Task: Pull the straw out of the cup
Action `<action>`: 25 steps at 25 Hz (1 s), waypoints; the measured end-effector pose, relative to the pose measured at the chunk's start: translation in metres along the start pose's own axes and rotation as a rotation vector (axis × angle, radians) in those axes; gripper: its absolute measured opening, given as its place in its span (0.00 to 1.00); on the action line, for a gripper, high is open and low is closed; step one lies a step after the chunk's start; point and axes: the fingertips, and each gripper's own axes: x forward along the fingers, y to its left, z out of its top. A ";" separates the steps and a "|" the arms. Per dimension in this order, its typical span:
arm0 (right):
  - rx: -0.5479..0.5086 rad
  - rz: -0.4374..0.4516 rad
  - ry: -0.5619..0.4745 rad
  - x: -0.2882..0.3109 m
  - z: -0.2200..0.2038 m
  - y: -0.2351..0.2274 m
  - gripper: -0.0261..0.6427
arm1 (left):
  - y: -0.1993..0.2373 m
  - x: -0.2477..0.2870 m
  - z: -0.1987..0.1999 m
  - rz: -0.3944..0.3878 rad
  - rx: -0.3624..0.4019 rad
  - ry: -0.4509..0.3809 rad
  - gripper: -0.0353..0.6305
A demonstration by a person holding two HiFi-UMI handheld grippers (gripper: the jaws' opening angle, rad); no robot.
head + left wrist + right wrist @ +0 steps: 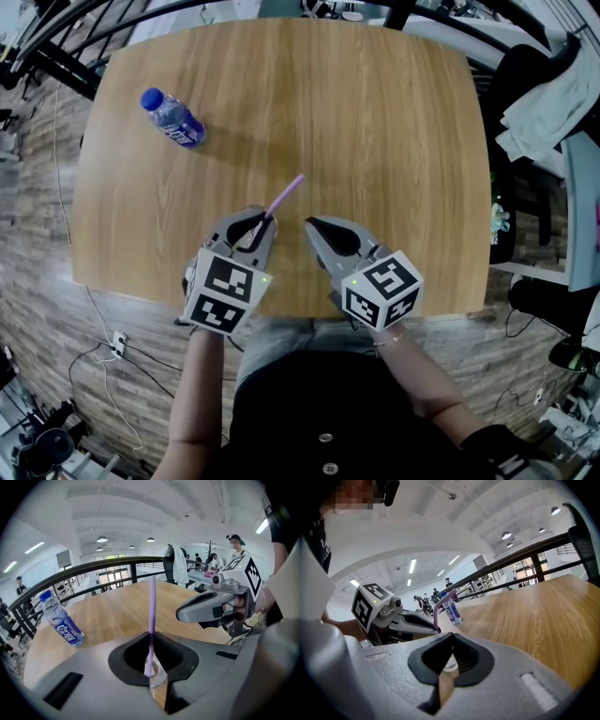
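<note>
The left hand-held gripper [268, 218] has its jaws closed on the straw [286, 193]. The tips pinch the purple stem low down, and most of its length sticks out past them, slanting up and away over the desk [375, 112]. A low grip like this probably suits the task, since a pull there should run along the stem and not bend it.

In the left gripper view the straw runs on past the tips into the hollow between the jaws. There a clear curved rim, apparently the cup [157, 672], surrounds its lower end. So the straw seems to be in the cup and the pull not yet made. The head view shows no cup, because the gripper body covers that spot near the desk's front edge.

The right hand-held gripper [310, 224] sits just beside the left, apart from it, with its jaws together and nothing gripped. Bare wood shows through its slit. A faint pale curve inside the hollow is too unclear to name. This gripper may be there to steady the cup, but it is not doing so now.

A bottle [173, 117] lies on its side well away at the far left, clear of the work.
</note>
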 end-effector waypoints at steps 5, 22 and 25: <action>-0.021 0.019 -0.002 0.004 0.007 0.006 0.04 | 0.004 -0.012 -0.003 -0.005 -0.085 -0.048 0.12; -0.093 0.078 0.015 0.015 0.022 0.032 0.04 | 0.041 -0.065 0.004 0.053 -0.374 -0.320 0.11; -0.114 0.087 0.014 0.015 0.027 0.036 0.04 | 0.045 -0.075 0.007 0.065 -0.405 -0.374 0.11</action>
